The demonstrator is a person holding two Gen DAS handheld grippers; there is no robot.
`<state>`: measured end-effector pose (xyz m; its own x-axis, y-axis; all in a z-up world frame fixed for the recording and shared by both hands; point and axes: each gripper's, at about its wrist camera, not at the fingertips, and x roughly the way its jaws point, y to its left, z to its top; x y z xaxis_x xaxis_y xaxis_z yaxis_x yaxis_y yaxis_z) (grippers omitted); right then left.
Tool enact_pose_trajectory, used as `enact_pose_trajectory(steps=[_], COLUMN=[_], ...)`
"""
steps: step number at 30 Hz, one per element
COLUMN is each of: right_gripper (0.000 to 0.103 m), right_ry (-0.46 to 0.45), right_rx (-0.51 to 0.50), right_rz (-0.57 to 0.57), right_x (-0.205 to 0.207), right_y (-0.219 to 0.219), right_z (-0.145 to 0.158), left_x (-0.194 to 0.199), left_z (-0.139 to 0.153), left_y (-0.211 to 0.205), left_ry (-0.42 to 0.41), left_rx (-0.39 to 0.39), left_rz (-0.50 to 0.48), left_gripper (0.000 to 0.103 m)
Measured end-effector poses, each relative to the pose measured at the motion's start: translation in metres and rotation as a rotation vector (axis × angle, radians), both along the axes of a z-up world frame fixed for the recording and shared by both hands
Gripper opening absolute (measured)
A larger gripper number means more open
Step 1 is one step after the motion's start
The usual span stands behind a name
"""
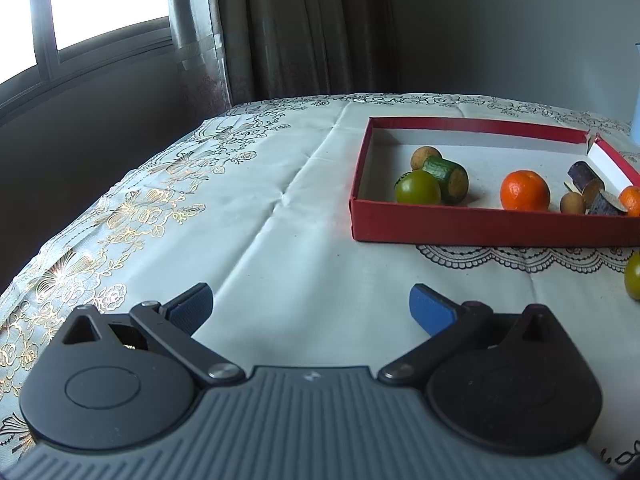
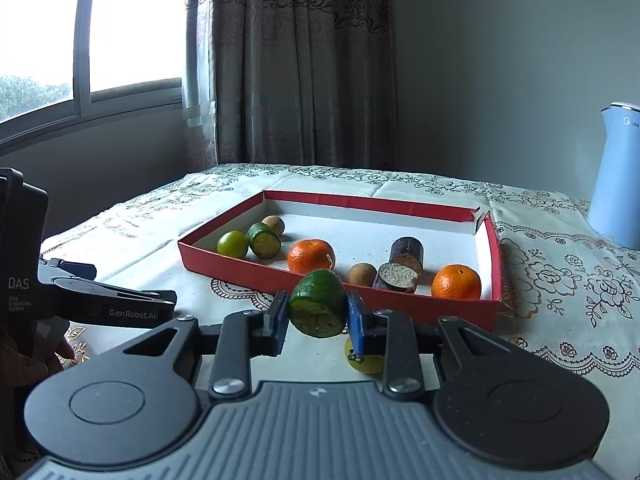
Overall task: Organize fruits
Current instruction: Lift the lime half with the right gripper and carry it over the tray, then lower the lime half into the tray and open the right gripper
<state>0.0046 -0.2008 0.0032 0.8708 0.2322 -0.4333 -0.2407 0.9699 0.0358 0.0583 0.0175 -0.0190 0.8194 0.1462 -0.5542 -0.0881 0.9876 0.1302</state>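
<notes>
Right hand-held gripper (image 2: 317,322) clamping green chunk (image 2: 318,304), kettle (image 2: 616,176) right-view only

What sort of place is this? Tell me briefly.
Probably a home room: a table under a floral embroidered tablecloth, patterned brown curtains beside a window, and a pale blue electric kettle.

The left wrist camera is looking along its gripper (image 1: 311,310), low over the cloth (image 1: 280,216), with the box (image 1: 480,226) ahead to the right. The right wrist camera is sitting nearer the box (image 2: 400,304), facing it squarely. Both are sharing box, curtain (image 2: 296,64) and window (image 2: 120,24).
</notes>
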Motion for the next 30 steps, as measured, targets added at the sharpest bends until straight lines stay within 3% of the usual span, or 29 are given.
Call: enact_pose_trajectory(steps=[30], right_gripper=[0.030], right_ry=[-0.070], right_rx=[-0.003], right_rz=[-0.036], right_x=[0.013], right_y=[0.001], right_z=[0.015], left_x=[-0.002], left_z=[0.001], left_y=[0.003], left_ry=[-0.007], left_rx=[-0.037], left_rz=[-0.007], left_gripper=[0.103])
